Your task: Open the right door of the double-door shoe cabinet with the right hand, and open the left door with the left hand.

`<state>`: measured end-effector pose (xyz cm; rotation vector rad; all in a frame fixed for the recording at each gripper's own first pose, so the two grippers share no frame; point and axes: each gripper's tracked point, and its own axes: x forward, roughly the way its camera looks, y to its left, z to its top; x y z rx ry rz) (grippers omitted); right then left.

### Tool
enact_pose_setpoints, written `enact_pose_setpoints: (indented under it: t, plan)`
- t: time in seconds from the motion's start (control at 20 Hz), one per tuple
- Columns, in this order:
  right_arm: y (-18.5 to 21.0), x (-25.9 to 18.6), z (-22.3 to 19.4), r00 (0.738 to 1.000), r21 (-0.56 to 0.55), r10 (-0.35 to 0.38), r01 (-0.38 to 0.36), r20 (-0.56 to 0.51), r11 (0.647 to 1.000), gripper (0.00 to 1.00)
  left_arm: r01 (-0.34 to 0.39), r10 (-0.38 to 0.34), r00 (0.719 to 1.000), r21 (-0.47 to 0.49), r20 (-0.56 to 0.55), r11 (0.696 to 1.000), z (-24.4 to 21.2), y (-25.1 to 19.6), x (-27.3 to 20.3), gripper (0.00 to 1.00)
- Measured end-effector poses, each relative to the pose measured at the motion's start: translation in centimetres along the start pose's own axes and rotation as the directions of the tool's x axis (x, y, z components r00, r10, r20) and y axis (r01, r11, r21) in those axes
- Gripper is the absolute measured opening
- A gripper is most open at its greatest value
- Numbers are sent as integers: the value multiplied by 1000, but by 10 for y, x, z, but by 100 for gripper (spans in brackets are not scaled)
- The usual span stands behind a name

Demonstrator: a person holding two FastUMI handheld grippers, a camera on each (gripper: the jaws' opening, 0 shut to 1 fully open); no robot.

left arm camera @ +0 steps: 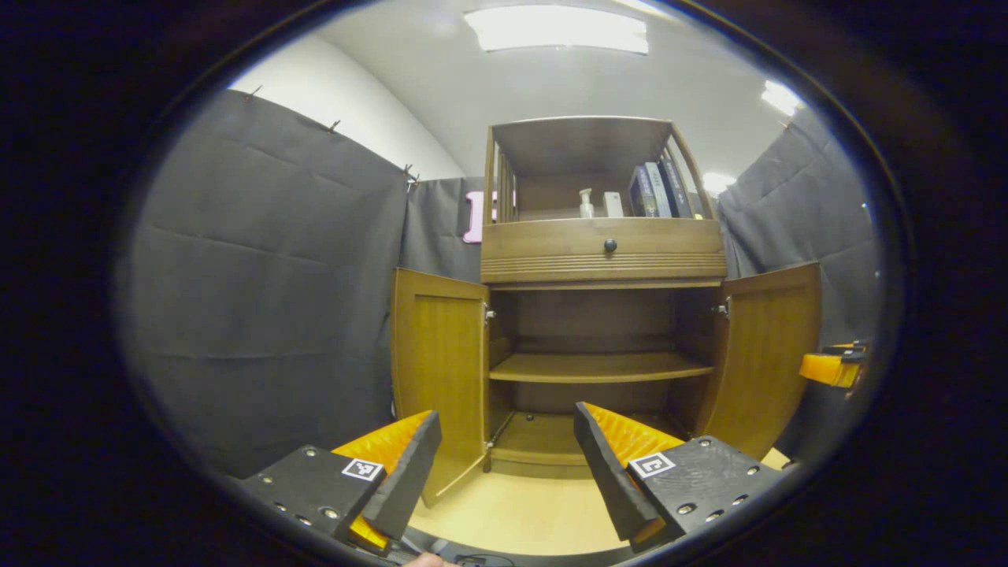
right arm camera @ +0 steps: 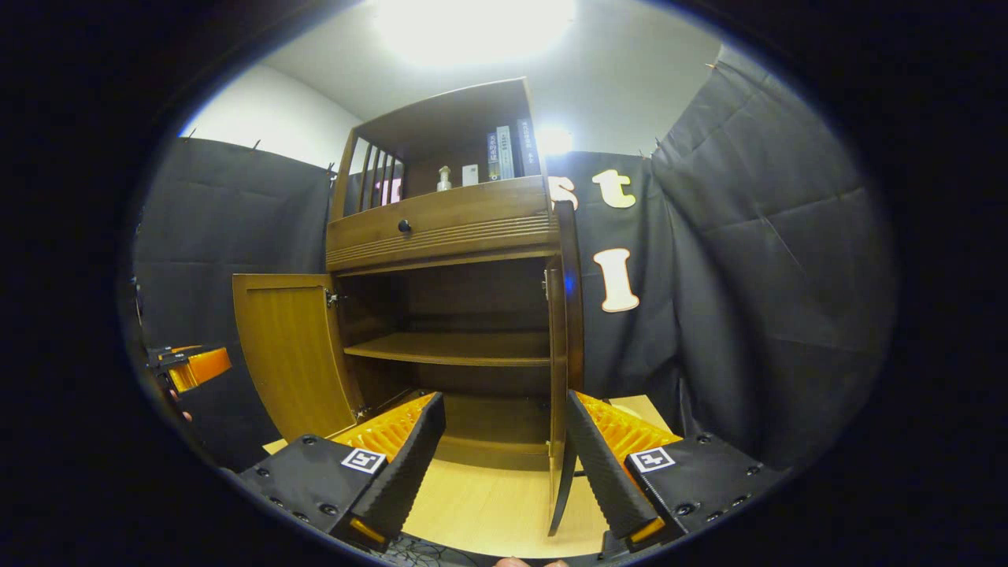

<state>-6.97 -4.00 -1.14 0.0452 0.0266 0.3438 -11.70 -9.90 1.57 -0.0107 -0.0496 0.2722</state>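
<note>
Standing wide open, both doors of the shoe cabinet (left arm camera: 602, 315) showed that the job looked finished, as far as I could judge. The left door (left arm camera: 437, 378) had swung out past the cabinet's left edge, and the right door (left arm camera: 768, 354) hung out from the right edge, so the bare middle shelf (left arm camera: 598, 366) and the bottom board were plain to see. Above them the drawer (left arm camera: 602, 248) with its dark knob was shut, and a few books (left arm camera: 657, 190) and a small bottle (left arm camera: 585, 203) stood in the top compartment.

The left gripper (left arm camera: 508, 465) sat back from the cabinet, level with the floor (left arm camera: 520, 512) in front of it, its jaws spread apart and holding nothing. The right gripper (right arm camera: 504, 465) was likewise parted and empty; in the right gripper view the right door (right arm camera: 561, 394) stood edge-on between its two fingers, close to the right one, though I could not tell whether it touched. Neither claw was clamped on a door.

Nothing seemed left to do but draw both hands away.
</note>
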Motion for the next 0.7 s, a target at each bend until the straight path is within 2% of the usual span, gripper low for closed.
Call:
enact_pose_setpoints:
  t: [0.15,0.2,0.35,0.4,0.5,0.55,0.65,0.7]
  plan:
    - [3,1,-9,999,0,-19,19,-30,1000,93,39,-40,999,18,35,999,12,-14,-1,99]
    - [5,2,-10,999,-9,-27,27,-35,1000,96,64,-64,997,7,45,998,16,-16,-2,99]
    - [11,4,-9,998,-53,-63,62,-30,997,93,153,-150,988,-50,43,987,9,-26,-2,99]
    - [16,6,-11,997,-57,-69,67,-33,996,96,172,-170,985,-62,40,983,7,-25,-4,99]
    - [28,10,-15,996,-52,-77,75,-48,996,93,205,-203,978,-78,43,976,4,-20,-4,99]
    - [31,13,-15,995,-52,-89,87,-49,995,96,223,-220,975,-84,40,971,2,-18,-2,99]
    - [37,19,-13,993,-47,-114,112,-42,993,93,244,-242,970,-93,30,965,-4,-8,4,99]
    - [41,24,-13,991,-43,-124,122,-41,992,96,252,-250,968,-101,30,963,-6,-3,8,99]
